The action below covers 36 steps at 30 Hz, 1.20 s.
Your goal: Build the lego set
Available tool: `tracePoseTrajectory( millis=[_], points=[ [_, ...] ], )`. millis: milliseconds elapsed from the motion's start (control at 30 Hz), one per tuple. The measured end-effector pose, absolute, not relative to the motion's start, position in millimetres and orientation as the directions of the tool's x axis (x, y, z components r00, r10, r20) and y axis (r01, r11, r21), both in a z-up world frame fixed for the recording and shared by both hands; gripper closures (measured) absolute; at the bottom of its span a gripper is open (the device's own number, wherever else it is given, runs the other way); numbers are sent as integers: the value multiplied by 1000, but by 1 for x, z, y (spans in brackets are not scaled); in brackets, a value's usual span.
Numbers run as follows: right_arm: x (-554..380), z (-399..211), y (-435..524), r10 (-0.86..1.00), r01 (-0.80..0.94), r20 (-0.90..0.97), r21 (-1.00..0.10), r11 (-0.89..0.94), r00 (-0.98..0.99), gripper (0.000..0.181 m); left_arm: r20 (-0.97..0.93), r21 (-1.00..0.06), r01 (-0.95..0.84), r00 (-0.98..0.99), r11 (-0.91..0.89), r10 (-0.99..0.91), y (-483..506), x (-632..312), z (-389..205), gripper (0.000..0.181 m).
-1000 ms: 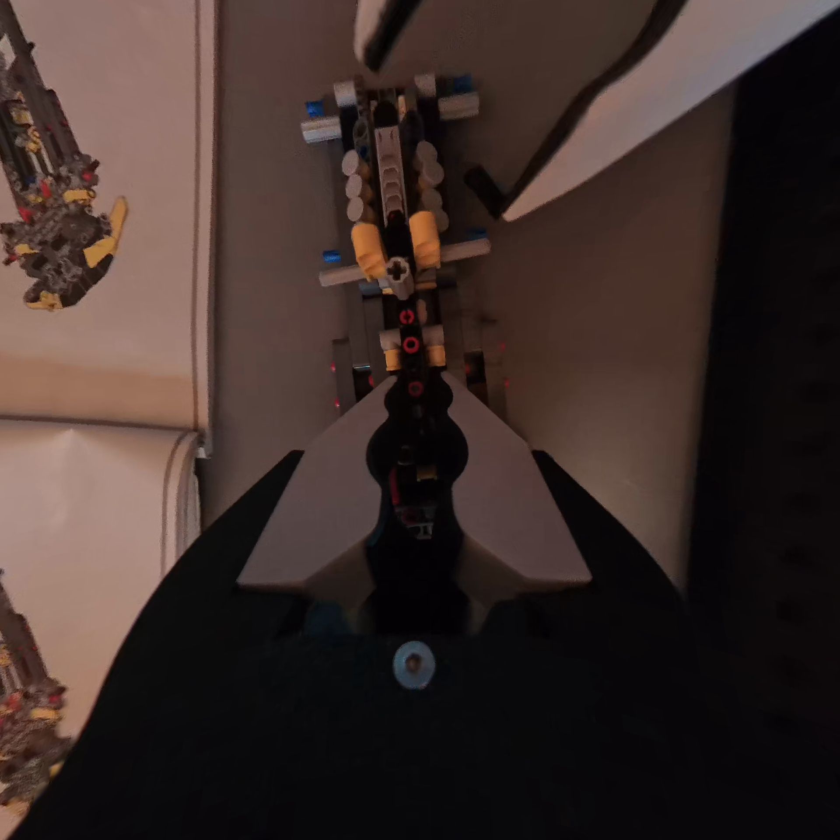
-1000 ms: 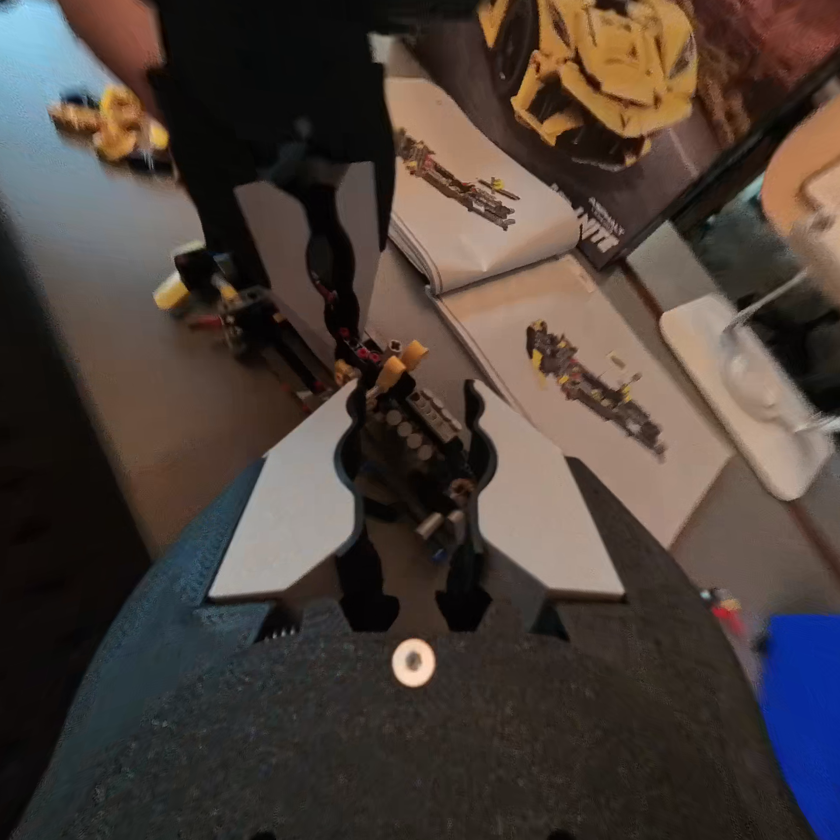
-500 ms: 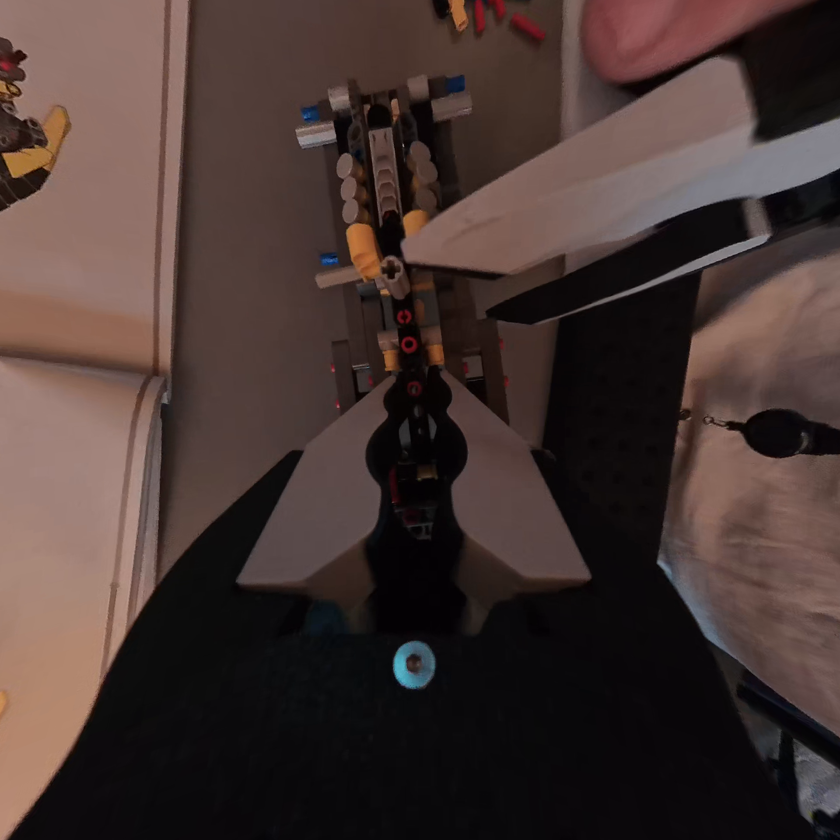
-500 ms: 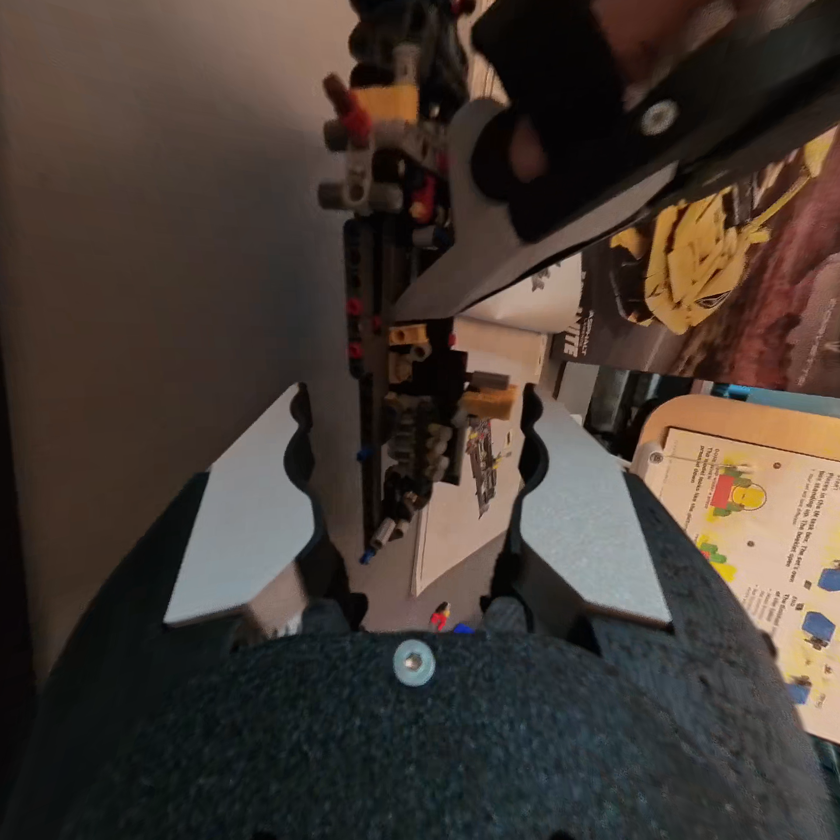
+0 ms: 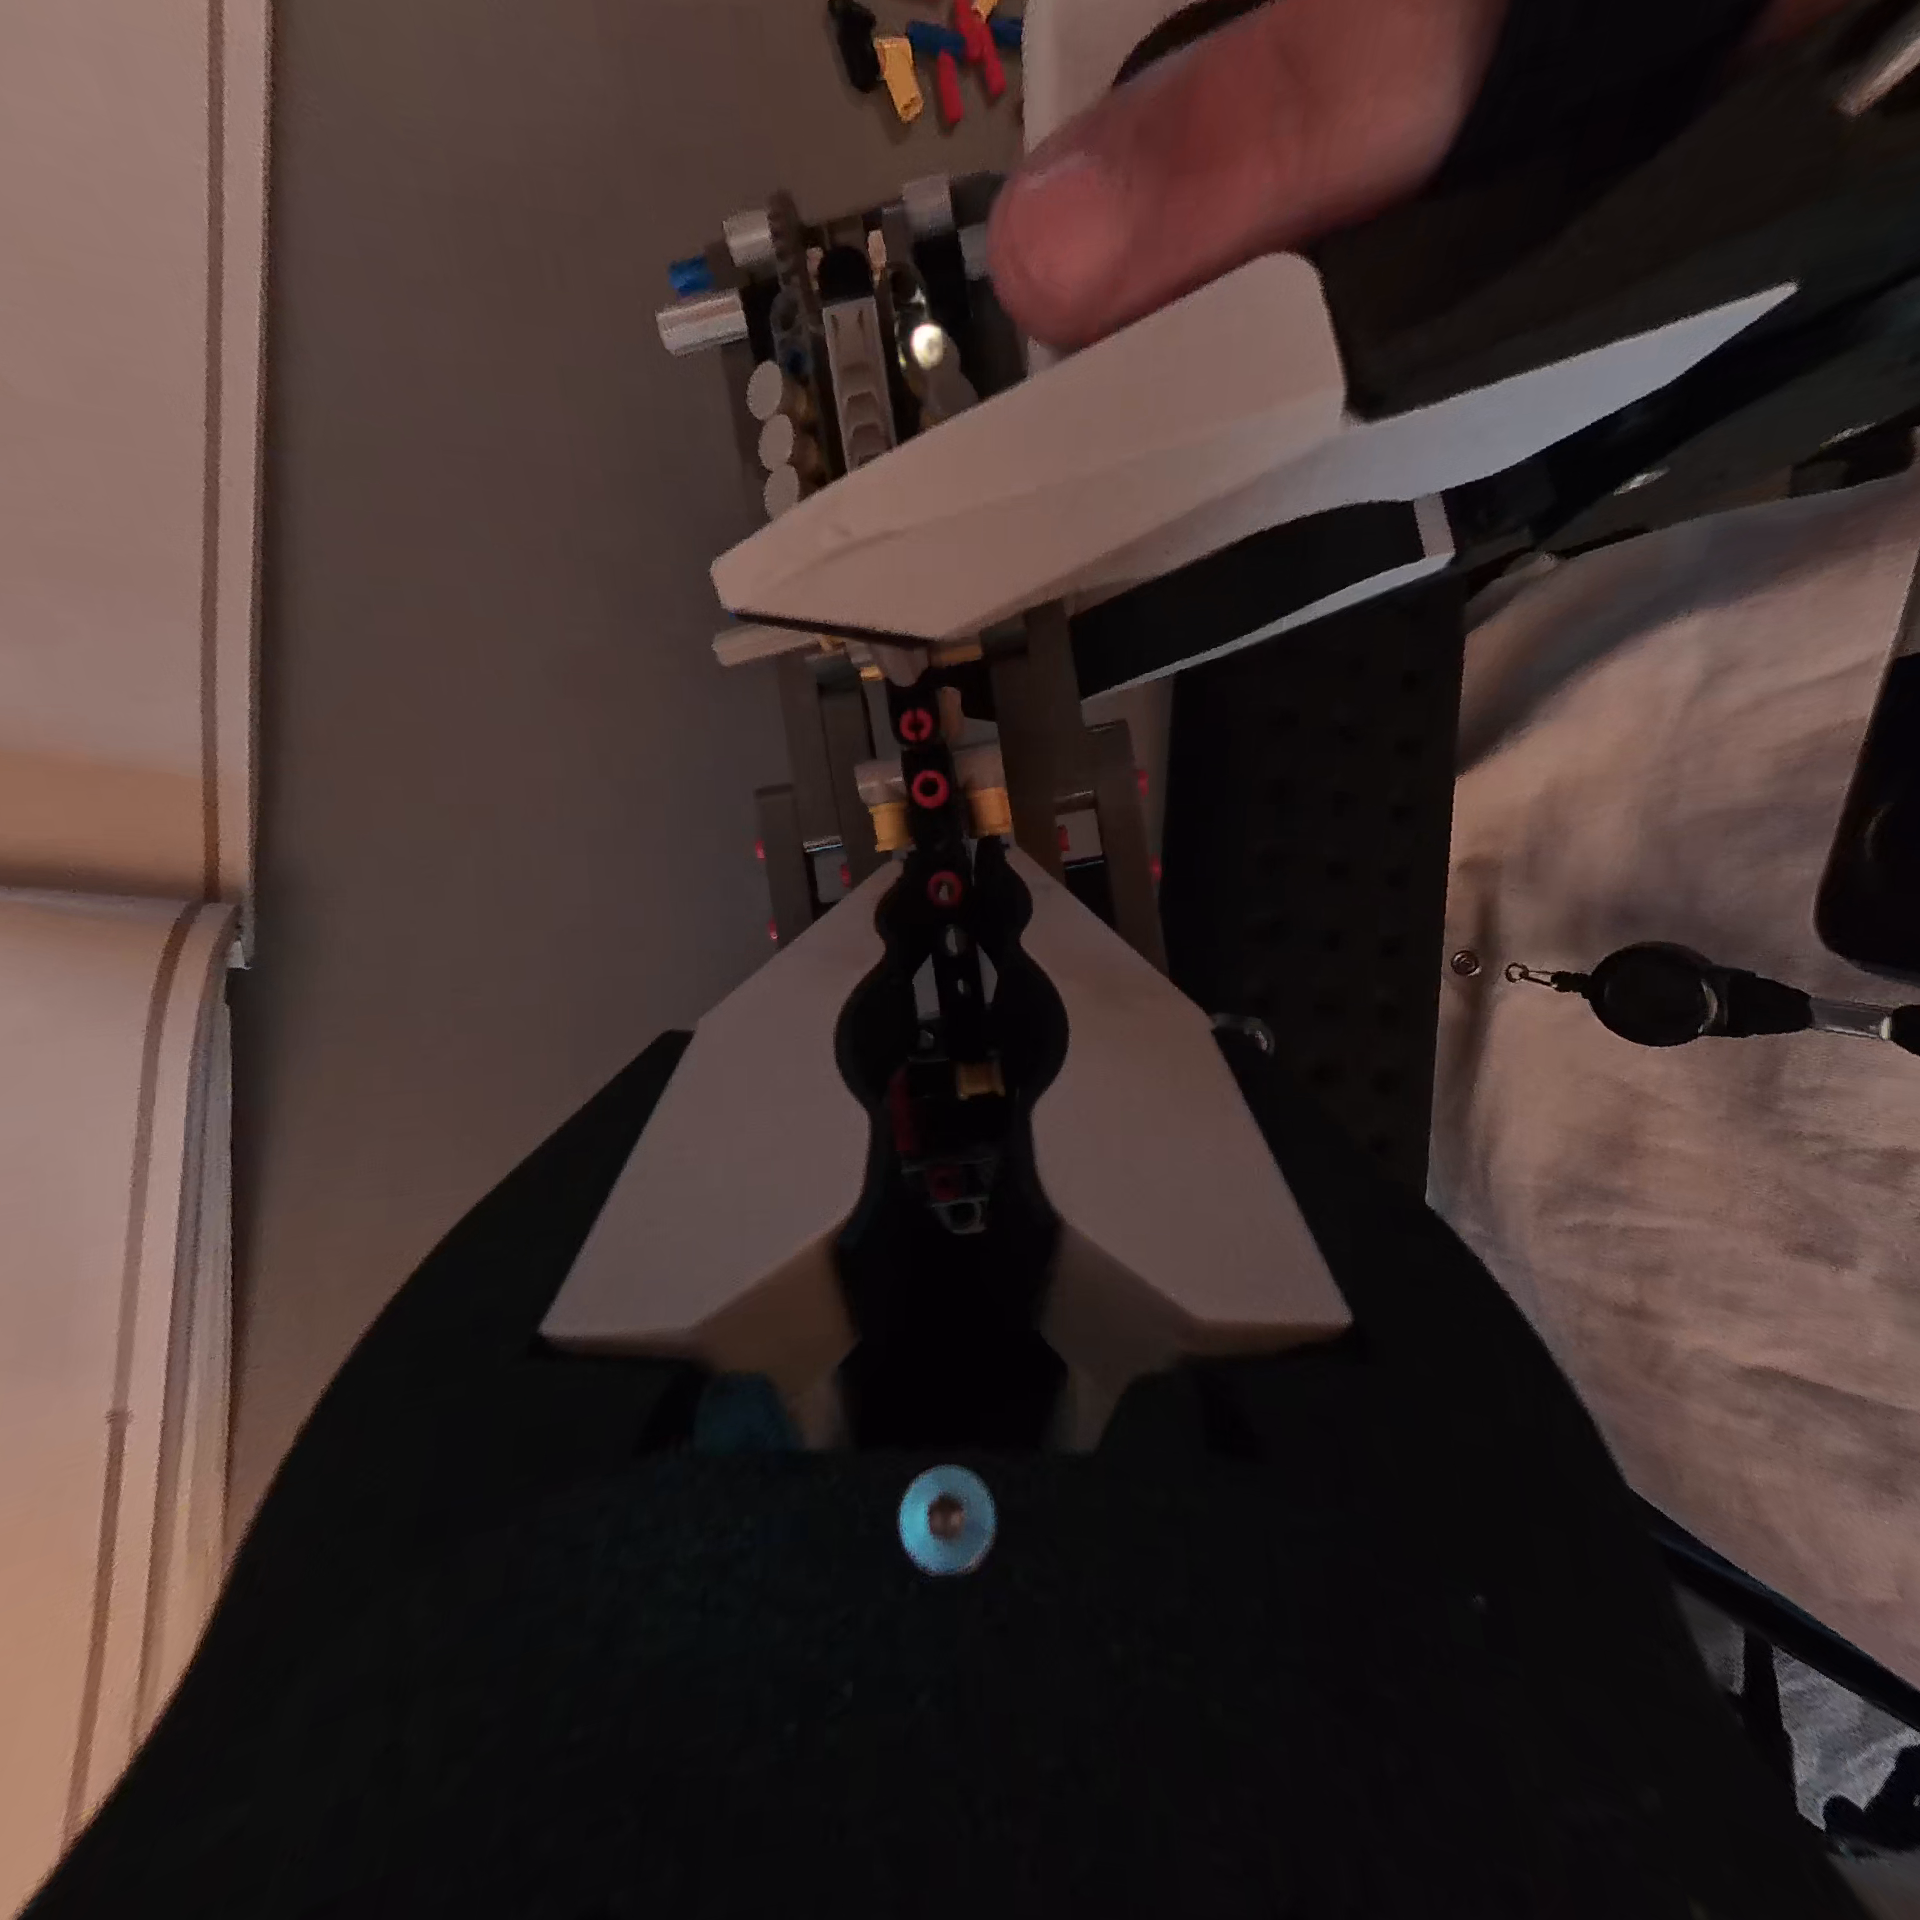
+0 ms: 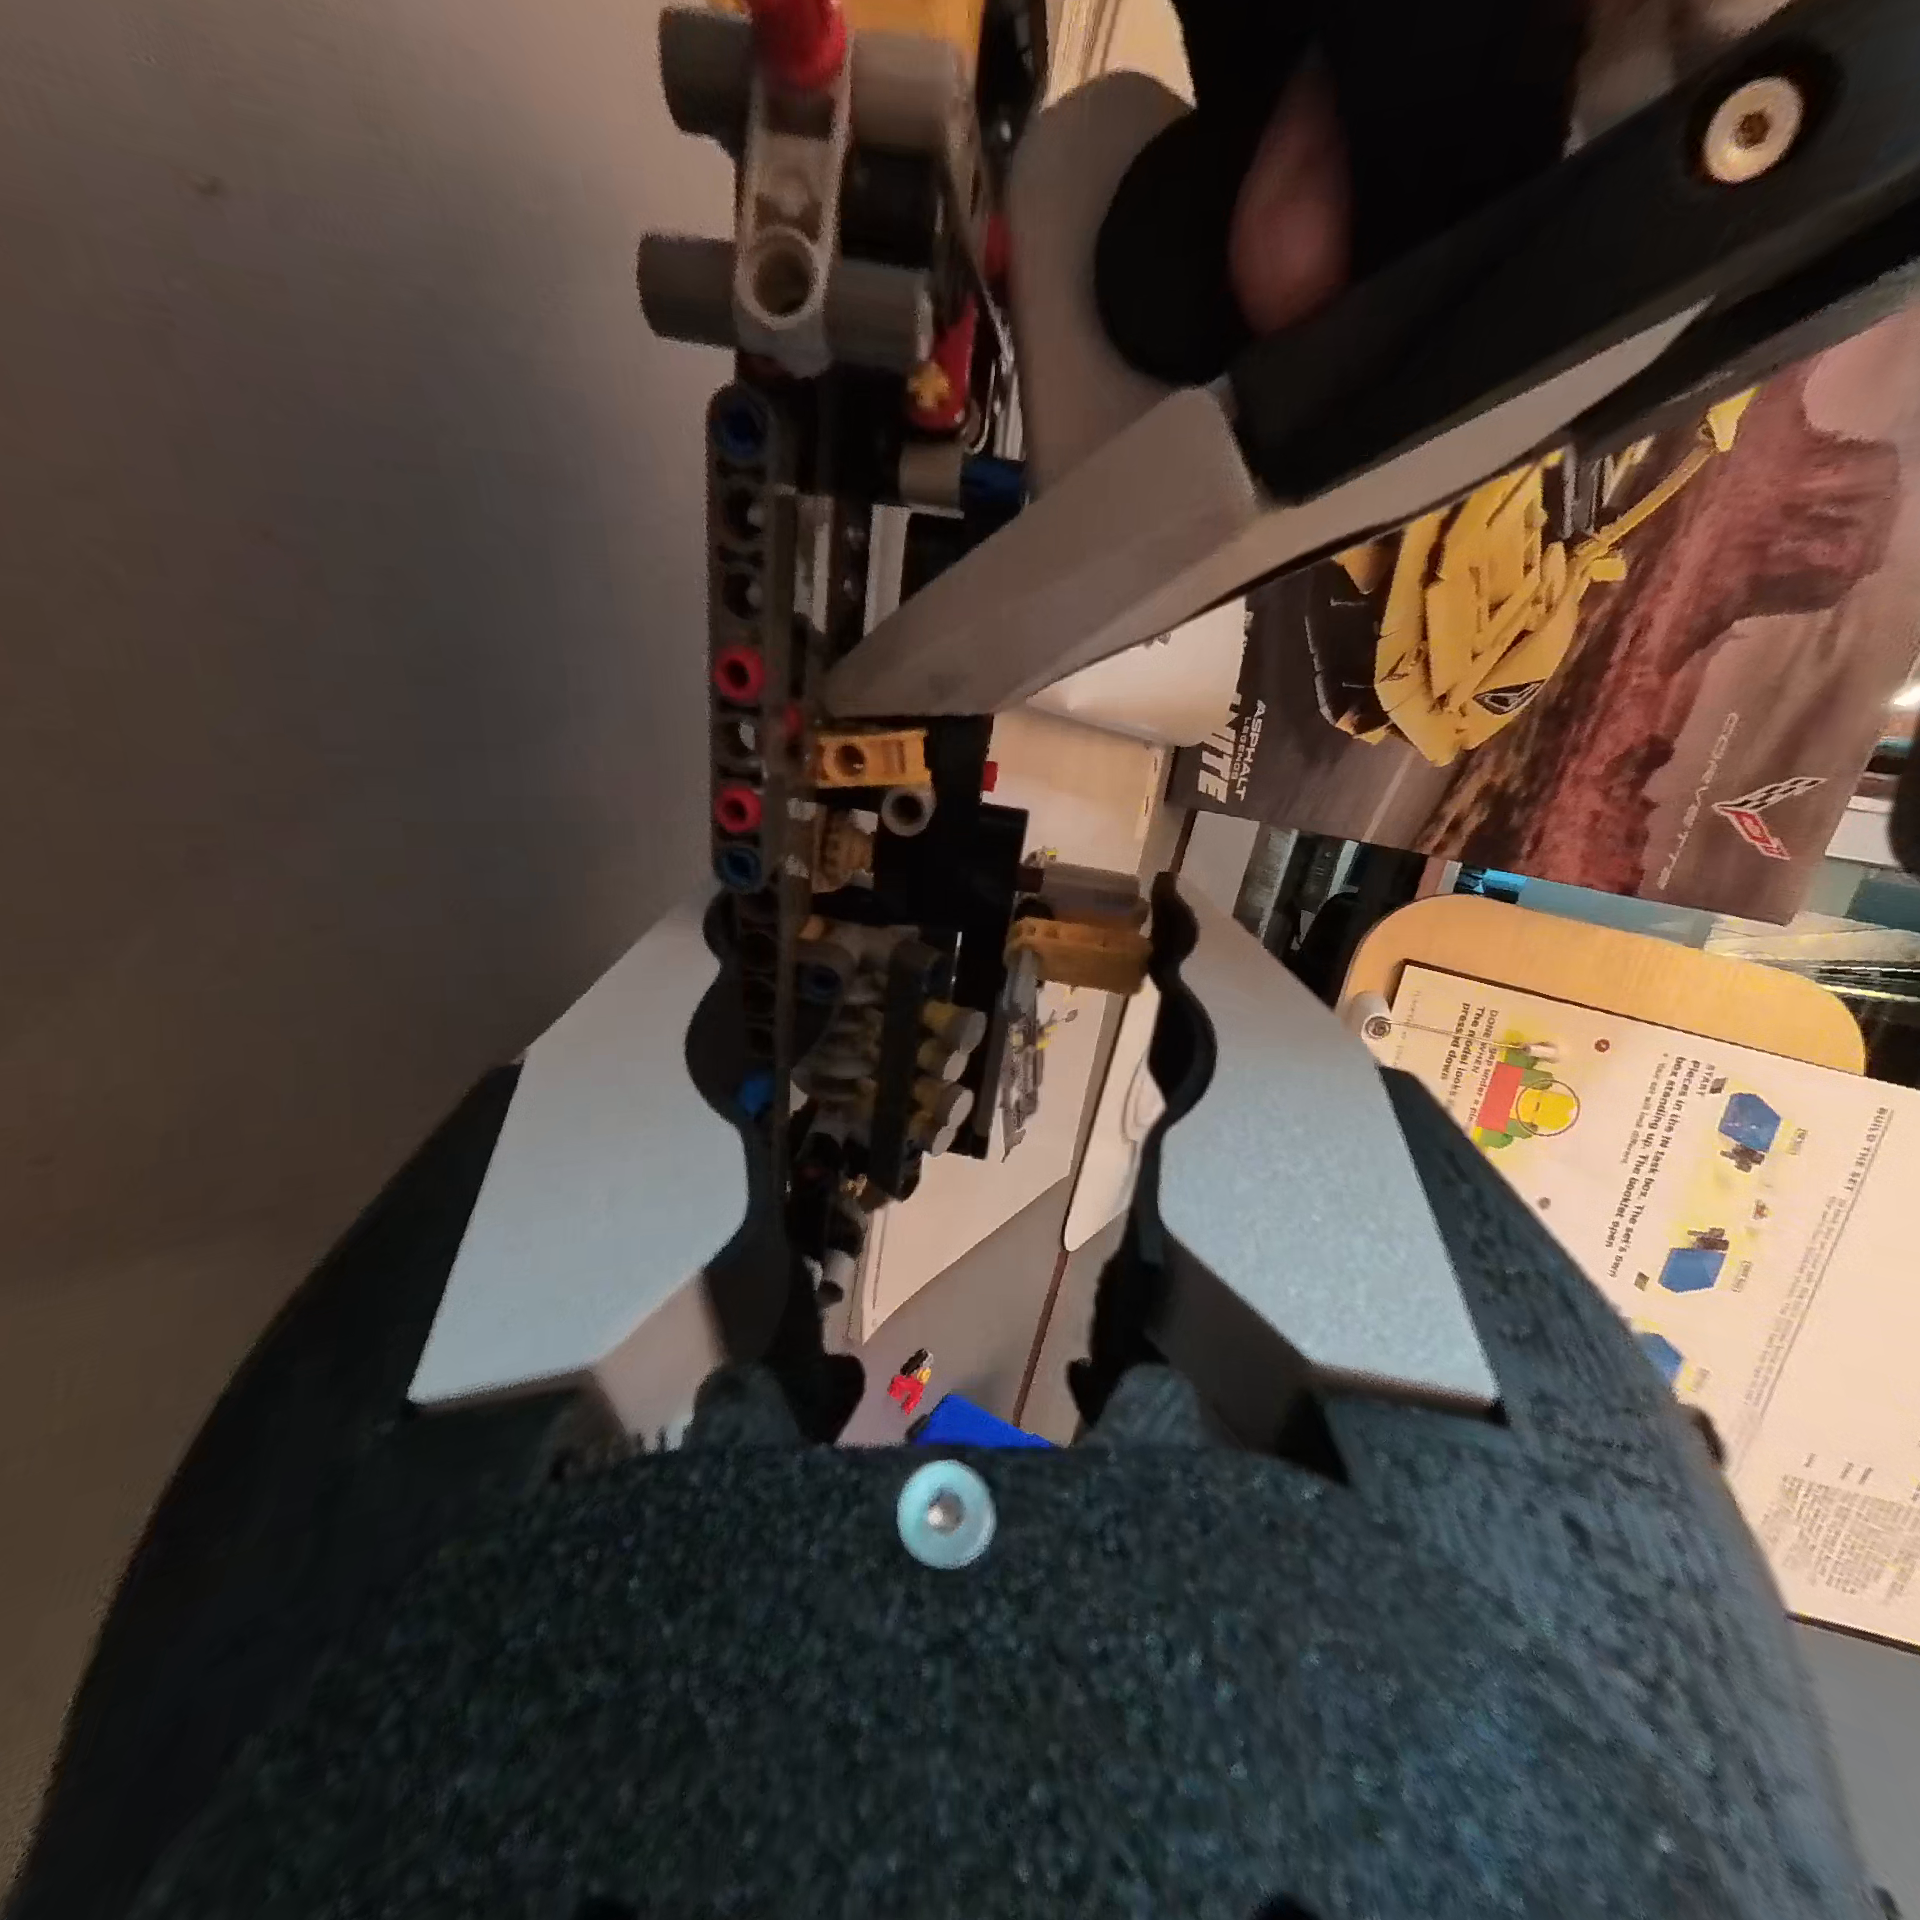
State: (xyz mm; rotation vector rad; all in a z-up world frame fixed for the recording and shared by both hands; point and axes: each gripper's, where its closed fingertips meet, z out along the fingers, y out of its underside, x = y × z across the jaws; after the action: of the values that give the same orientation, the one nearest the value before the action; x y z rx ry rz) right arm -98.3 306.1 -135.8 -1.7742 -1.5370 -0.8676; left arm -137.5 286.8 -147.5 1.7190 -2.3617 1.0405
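Grey table [image 5: 499,623], lego chassis [image 5: 928,790] clamped in left claw [image 5: 943,894], right claw [image 6: 940,935] perhaps straddling it

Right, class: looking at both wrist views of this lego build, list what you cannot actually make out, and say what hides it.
- Left wrist view: the middle of the lego chassis is hidden by the right gripper crossing it.
- Left wrist view: the loose pieces are too small and cut by the top edge.
- Right wrist view: the chassis top is cut by the top edge; whether the right gripper's fingers touch it is unclear.
- Instruction booklet: cut off at the left edge.
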Motion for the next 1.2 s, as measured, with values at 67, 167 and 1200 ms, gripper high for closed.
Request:
tracePoseTrajectory(
  millis=[67, 167, 1200],
  points=[
    [-97, -136, 306, 576, 992, 812, -29, -121, 94, 105, 402, -485, -859, -384, 162, -831, 287, -137, -147, 175],
    [-96, -136, 307, 572, 993, 817, -5, -115, 70, 106, 409, -480, -863, -381, 159, -829, 285, -137, -147, 174],
    [-93, -135, 306, 539, 995, 837, -62, -77, 93, 117, 446, -483, -870, -342, 100, -827, 280, -125, -143, 174]
  ],
)
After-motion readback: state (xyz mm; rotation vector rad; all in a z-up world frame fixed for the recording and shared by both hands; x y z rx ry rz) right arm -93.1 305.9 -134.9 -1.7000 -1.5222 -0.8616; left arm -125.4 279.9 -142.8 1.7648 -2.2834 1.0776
